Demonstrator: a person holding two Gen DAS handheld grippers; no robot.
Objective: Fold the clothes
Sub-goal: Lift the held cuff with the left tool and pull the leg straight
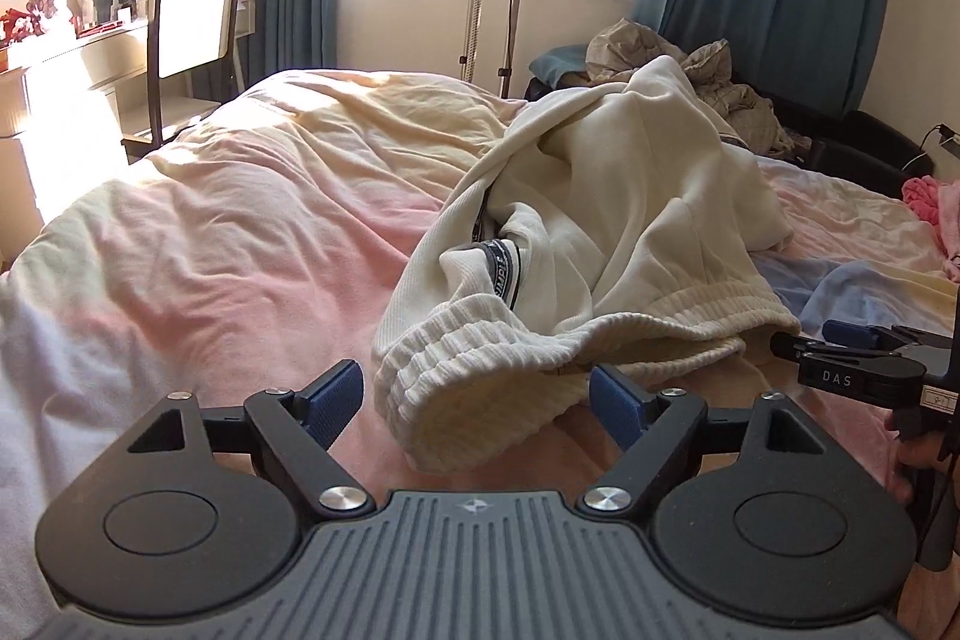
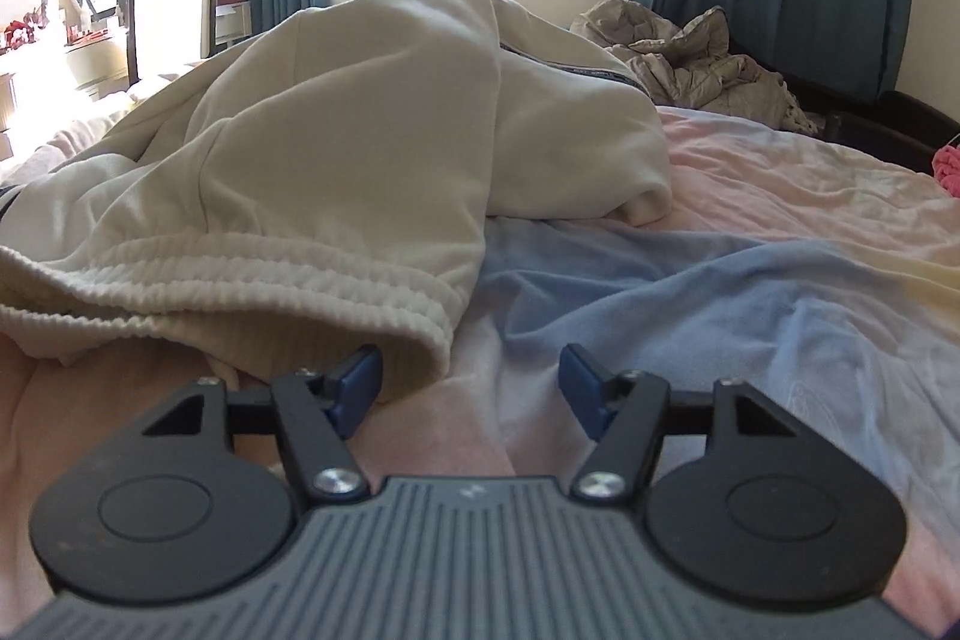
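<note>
On the bed's pastel cover, seen from your left wrist camera, lies a cream sweatshirt in a loose, rumpled heap, right of centre. Its thick ribbed hem curls toward you, rolled open like a cuff, and a dark band with pale lettering shows inside the fold. Your left gripper is released: its blue pads stand wide apart, with the curled hem sitting between them but neither pad pressing on it. At the right edge your right gripper reaches in level with the hem's far end, and whether it touches the cloth you cannot tell from here.

From your right wrist camera, the same sweatshirt fills the left and centre, piled high, smooth fleece above and the ribbed hem running along its lower edge. Your right gripper is also released, jaws apart; the left pad sits just beside the hem's corner, the right pad over bare blue and pink bedding. Nothing is clamped.
</note>
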